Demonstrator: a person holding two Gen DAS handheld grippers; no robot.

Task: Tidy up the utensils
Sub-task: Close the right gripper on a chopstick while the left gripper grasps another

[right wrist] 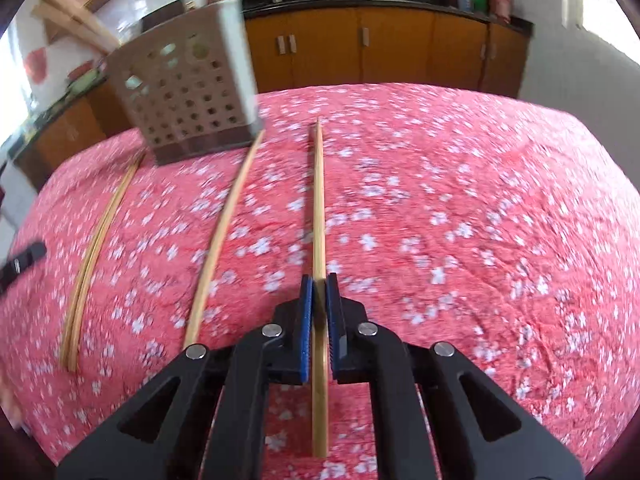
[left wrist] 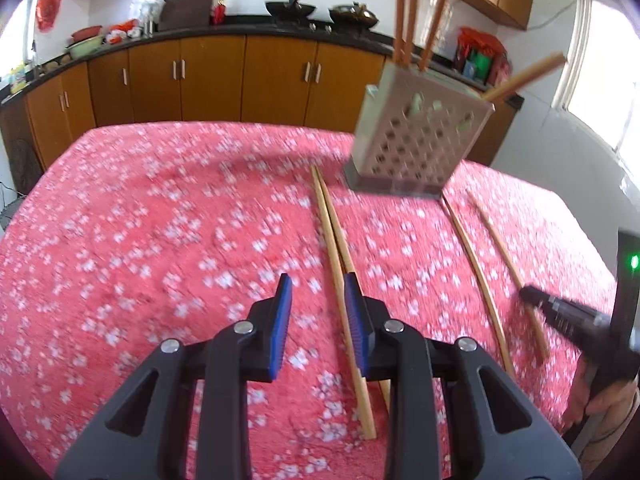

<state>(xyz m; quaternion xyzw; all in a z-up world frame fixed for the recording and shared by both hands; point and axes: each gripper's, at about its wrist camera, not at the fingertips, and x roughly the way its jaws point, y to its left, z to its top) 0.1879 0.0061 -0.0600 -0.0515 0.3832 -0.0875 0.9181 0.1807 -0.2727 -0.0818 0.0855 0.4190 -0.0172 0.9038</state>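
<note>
Right tool pinches one chopstick between its blue pads, the stick running forward along the fingers, likely so it can be tipped up tip-first into the perforated holder. Holder stands at the far side of the table on a red floral cloth, several chopsticks already upright in it. Left tool is spread wide, low over a pair of chopsticks lying side by side, one beside its right pad; seemingly lining up. Another loose chopstick lies between the two, its far end near the holder's base.
</note>
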